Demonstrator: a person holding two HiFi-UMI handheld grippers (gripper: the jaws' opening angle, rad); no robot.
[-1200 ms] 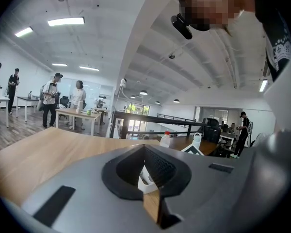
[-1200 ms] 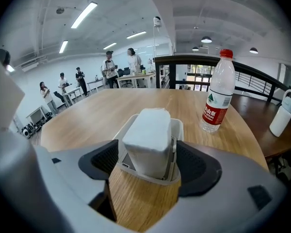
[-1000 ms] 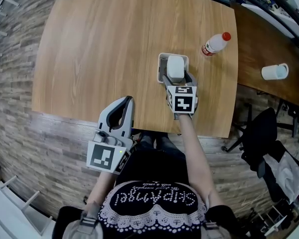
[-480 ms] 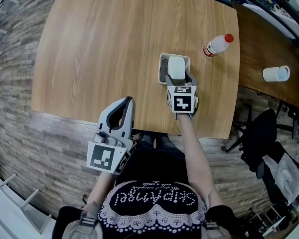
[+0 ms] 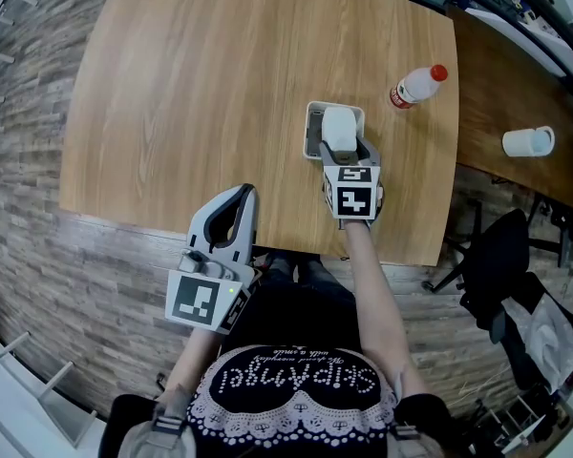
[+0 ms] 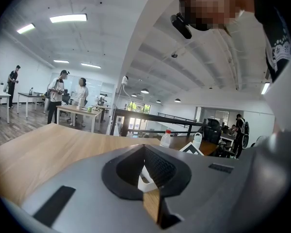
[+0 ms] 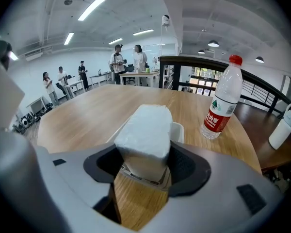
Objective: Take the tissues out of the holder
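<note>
1. Standing upright in the holder (image 5: 311,122), at 3 o'clock from the middle of the table (image 5: 201,84): the tissues (image 5: 338,127), a white wrapped pack rising above the rim.
2. Reaching in from 6 o'clock with the right gripper (image 5: 342,147), one jaw at 9 o'clock of the pack and the other at 3 o'clock.
3. From the right gripper view, pinching the tissues (image 7: 144,130) in the right gripper (image 7: 145,161): jaws just narrowed, dark pads against both flanks of the pack, base seated in the holder (image 7: 178,130), whose white wall shows at 2 o'clock of the pack.
4. Lying at 2 o'clock of the holder, near but apart: a clear bottle (image 5: 413,85) with a red cap and red label, upright at 3 o'clock in the right gripper view (image 7: 222,106).
5. Parked at 7 o'clock of the holder, well apart, across the table's near edge: the left gripper (image 5: 244,192), jaws pressed together at the tips (image 6: 143,145) with nothing between.
6. Lying on the darker neighbouring table at 3 o'clock: a white cup (image 5: 527,141).
</note>
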